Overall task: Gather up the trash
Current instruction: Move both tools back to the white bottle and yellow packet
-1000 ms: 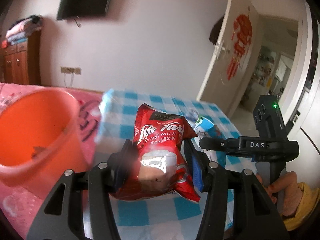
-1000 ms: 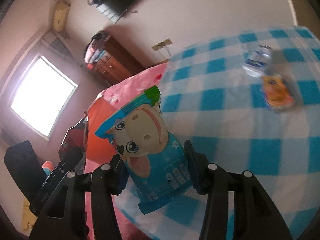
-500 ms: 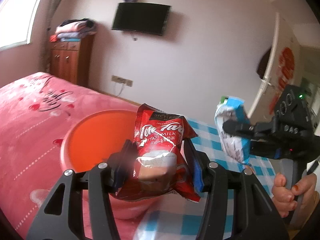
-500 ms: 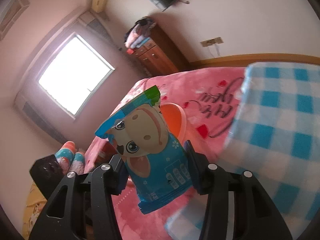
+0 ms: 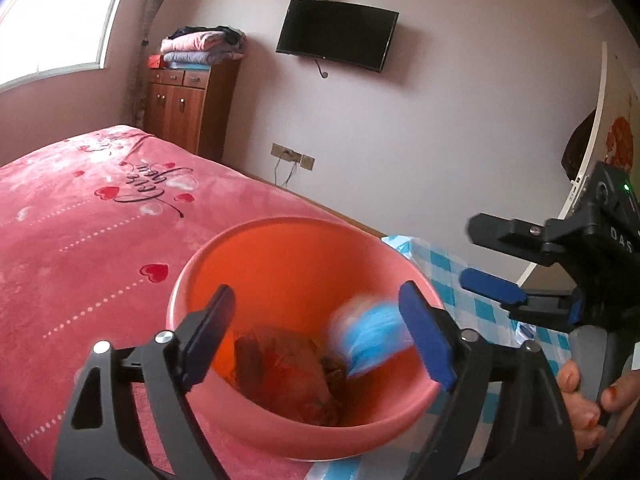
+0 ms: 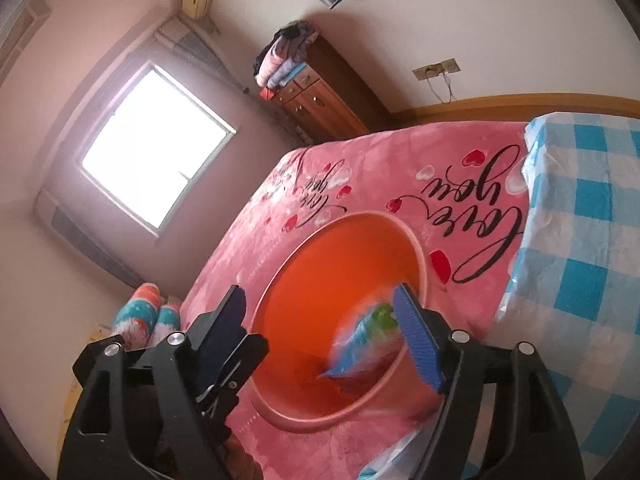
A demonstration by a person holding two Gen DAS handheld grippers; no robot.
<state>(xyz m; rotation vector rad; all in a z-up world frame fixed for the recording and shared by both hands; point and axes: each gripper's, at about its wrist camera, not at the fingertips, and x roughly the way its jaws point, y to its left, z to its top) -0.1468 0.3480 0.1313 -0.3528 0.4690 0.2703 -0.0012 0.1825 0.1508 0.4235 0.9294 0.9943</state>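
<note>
An orange plastic bucket stands on the pink bedspread; it also shows in the right wrist view. My left gripper is open and empty above its mouth. The red milk tea packet lies at the bucket's bottom. A blue cartoon packet is a blur, falling inside the bucket; it also shows in the right wrist view. My right gripper is open and empty above the bucket, and shows at the right of the left wrist view.
The pink bedspread lies left of the bucket. A blue checked cloth covers the surface to the right. A wooden cabinet with folded clothes and a wall TV are at the back.
Both grippers opened over the bucket. The red packet dropped to the bucket's bottom and the blue packet left the right gripper and is falling in.
</note>
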